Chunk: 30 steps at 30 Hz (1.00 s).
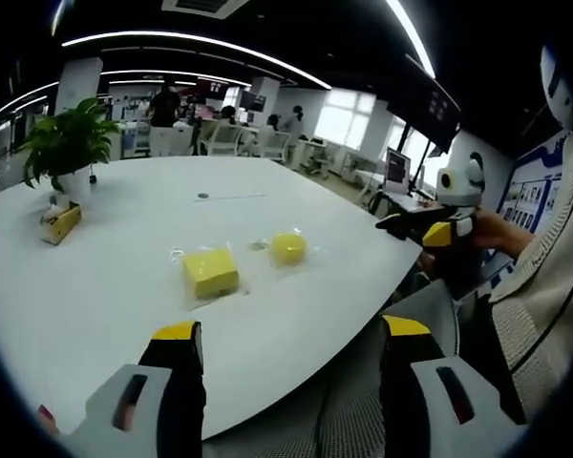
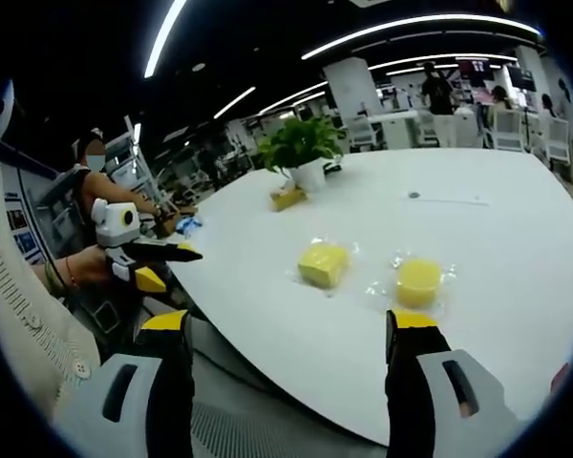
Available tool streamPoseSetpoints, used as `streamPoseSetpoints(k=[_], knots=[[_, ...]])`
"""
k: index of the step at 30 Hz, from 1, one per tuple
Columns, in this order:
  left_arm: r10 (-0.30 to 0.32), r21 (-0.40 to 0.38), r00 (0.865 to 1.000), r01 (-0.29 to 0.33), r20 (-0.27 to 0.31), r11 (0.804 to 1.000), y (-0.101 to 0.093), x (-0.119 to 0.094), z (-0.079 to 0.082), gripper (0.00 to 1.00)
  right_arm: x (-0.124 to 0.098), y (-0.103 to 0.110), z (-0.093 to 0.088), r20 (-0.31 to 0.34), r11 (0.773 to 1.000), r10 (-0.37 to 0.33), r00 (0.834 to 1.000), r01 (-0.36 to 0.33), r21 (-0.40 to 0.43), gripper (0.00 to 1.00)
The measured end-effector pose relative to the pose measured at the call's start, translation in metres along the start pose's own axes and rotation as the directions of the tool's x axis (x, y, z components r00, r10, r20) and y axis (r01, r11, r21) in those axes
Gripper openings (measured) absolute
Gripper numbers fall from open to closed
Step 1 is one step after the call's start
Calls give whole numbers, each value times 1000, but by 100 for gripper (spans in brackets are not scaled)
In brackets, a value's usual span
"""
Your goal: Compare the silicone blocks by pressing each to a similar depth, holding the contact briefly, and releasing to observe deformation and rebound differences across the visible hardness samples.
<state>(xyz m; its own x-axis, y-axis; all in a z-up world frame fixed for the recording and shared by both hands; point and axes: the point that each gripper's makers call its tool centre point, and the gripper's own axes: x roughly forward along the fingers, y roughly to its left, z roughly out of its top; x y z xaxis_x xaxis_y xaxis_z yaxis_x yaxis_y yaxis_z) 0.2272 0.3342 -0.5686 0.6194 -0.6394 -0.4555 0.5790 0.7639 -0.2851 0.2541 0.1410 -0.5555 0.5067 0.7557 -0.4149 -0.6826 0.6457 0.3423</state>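
A: Where do the samples lie against the left gripper (image 1: 288, 345)?

B: In the left gripper view, the square yellow silicone block (image 1: 210, 272) sits in clear wrapping on the large white oval table (image 1: 115, 229), ahead of the yellow-tipped jaws and apart from them. The round yellow silicone block (image 1: 288, 248) lies just beside it, to its right in this view, also on clear film. The jaws stand wide apart with nothing between them.

A: And the right gripper (image 2: 290, 336)?

B: In the right gripper view its jaws are likewise spread wide and empty. The round block (image 2: 418, 281) is just beyond the right jaw's tip; the square block (image 2: 323, 263) is to its left, a little farther in. Both blocks are near the table's (image 2: 516, 239) near edge.

A: How much room is there around them?

B: The table is bare around the blocks. A potted green plant (image 1: 69, 143) and a small yellow box (image 1: 60, 222) stand well apart, toward the far side. A mesh-backed grey chair (image 1: 353, 401) sits below the table edge, under the jaws.

A: How are the hands posed?

B: Both grippers hang off the table's edge, not over the blocks. In the left gripper view the right gripper (image 1: 430, 227) appears at the right, held level by a hand (image 1: 501, 232) in a cream knit sleeve (image 1: 554, 258). In the right gripper view the left gripper (image 2: 158, 256) is at the left, pointing toward the table.
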Motion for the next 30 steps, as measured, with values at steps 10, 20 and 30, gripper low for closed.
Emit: streamPoseSetpoints(k=[10, 20, 30], knots=[[7, -8, 1000, -7, -4, 1000, 3, -1, 1, 74, -2, -5, 0, -6, 1000, 10, 1000, -10, -4, 79], [-2, -18, 1000, 1, -16, 1000, 8, 6, 5, 74, -3, -7, 1, -4, 999, 31, 1000, -31, 15, 80], [-8, -68, 1000, 8, -1, 998, 23, 16, 13, 76, 2, -17, 6, 19, 999, 21, 1000, -22, 35, 80]])
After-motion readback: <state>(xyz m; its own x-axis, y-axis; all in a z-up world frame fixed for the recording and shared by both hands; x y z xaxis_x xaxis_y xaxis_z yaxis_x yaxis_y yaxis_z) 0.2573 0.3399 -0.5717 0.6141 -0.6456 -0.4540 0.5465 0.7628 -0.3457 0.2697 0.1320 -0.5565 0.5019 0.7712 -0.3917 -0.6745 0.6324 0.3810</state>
